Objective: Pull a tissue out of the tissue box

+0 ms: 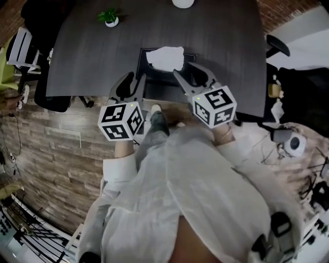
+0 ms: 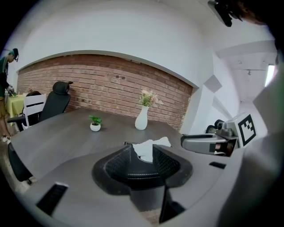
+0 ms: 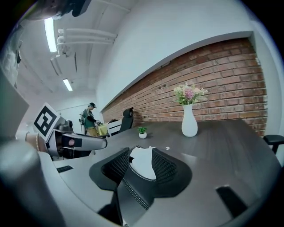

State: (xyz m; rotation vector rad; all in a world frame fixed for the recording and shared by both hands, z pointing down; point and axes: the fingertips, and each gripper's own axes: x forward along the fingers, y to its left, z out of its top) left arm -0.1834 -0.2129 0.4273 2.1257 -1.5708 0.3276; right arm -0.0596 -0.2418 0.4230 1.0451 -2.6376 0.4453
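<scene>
Open grippers at the tissue box

The head view alone looks down on the dark wood-grain table [image 1: 92, 51], the flat dark tissue box [image 1: 145, 53] near its front edge and the crumpled white tissue [image 1: 165, 56] standing out of the box. The gripper views add a brick wall [image 2: 111, 88] and a smooth white vase [image 3: 189, 122]. The left gripper [image 1: 132, 85] and right gripper [image 1: 191, 73] have ribbed black jaws, spread wide and holding nothing.

Head view: white vase [image 1: 183, 2] cut by top edge, I see only part. Tissue box [image 1: 163, 78] sides hidden behind left gripper [image 1: 134, 82] and right gripper [image 1: 193, 76]. Left gripper view: box body mostly behind jaws. Distant person [image 3: 90, 119] too small to tell.
</scene>
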